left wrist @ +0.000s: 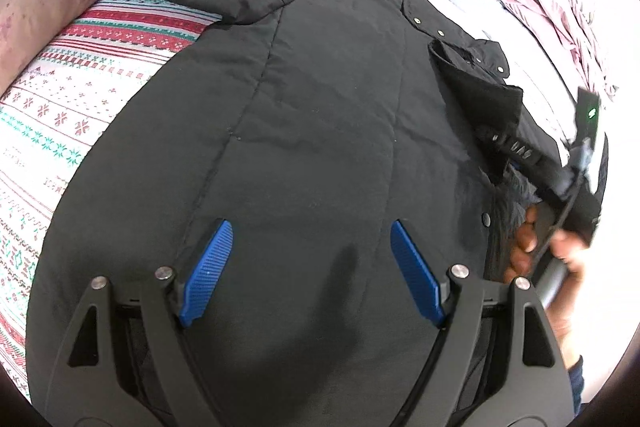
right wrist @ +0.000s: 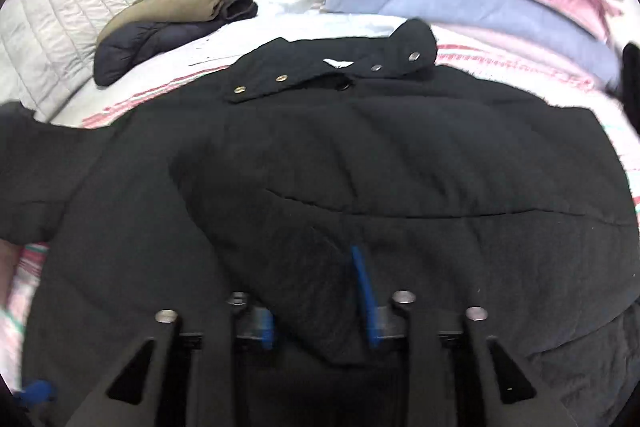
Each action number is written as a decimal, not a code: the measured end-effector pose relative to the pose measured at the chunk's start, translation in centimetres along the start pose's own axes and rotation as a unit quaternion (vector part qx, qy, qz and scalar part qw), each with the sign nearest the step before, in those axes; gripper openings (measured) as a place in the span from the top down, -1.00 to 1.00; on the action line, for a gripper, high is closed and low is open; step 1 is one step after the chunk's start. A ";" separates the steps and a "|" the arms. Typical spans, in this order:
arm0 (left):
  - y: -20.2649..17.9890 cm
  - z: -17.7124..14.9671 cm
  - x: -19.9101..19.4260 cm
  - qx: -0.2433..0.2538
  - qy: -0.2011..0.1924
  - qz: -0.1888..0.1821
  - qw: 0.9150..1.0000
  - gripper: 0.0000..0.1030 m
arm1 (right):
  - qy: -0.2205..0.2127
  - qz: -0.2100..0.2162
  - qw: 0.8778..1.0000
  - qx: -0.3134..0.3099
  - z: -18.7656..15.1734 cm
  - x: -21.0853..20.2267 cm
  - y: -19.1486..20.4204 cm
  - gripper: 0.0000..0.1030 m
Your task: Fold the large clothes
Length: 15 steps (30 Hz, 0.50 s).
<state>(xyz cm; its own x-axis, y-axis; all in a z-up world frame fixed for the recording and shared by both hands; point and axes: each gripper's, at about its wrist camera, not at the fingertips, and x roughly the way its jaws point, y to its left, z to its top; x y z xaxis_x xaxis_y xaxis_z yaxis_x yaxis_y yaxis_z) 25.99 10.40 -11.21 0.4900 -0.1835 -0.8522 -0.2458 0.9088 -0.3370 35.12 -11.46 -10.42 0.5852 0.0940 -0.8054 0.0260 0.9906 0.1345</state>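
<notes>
Black coat [left wrist: 320,131] spread flat on the bed [left wrist: 60,115], mid-fold.
Our left gripper [left wrist: 310,271] hangs wide apart, empty, above the coat. Right gripper [right wrist: 316,303] at 3 o'clock is partly apart, coat fabric between its fingers, possibly slipping loose and undoing the fold. No readable labels.

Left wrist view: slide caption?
Open left gripper hovers over black padded coat spread on patterned bedspread.
</notes>
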 end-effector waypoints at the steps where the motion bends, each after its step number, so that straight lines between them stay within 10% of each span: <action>1: 0.0 0.0 0.0 0.001 0.000 0.000 1.000 -0.58 | 0.004 0.015 1.000 0.008 0.2 -0.5 0.2 0.15; 3: 0.0 0.1 -0.1 0.003 -0.001 -0.001 1.000 -0.58 | 0.003 0.043 0.999 0.013 -0.4 -1.9 1.5 -0.30; 6: 0.1 0.1 -0.1 0.000 0.000 -0.004 1.000 -0.58 | -0.020 0.088 0.996 -0.001 -0.2 -3.8 3.3 -0.46; 12: 0.5 0.4 -0.2 -0.009 0.003 -0.013 1.000 -0.58 | -0.073 0.097 0.993 0.001 -0.3 -6.4 3.5 -0.45; 15: 0.5 0.4 -0.2 -0.009 0.003 -0.015 1.000 -0.58 | 0.006 0.066 0.998 -0.008 -0.6 -2.3 4.2 -0.31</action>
<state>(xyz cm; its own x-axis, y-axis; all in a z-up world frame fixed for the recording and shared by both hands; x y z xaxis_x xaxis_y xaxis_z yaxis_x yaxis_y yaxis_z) 26.07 11.04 -11.04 0.4932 -0.2129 -0.8434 -0.2463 0.8957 -0.3701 33.41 -7.46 -8.29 0.5721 0.2249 -0.7887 -0.0644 0.9710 0.2302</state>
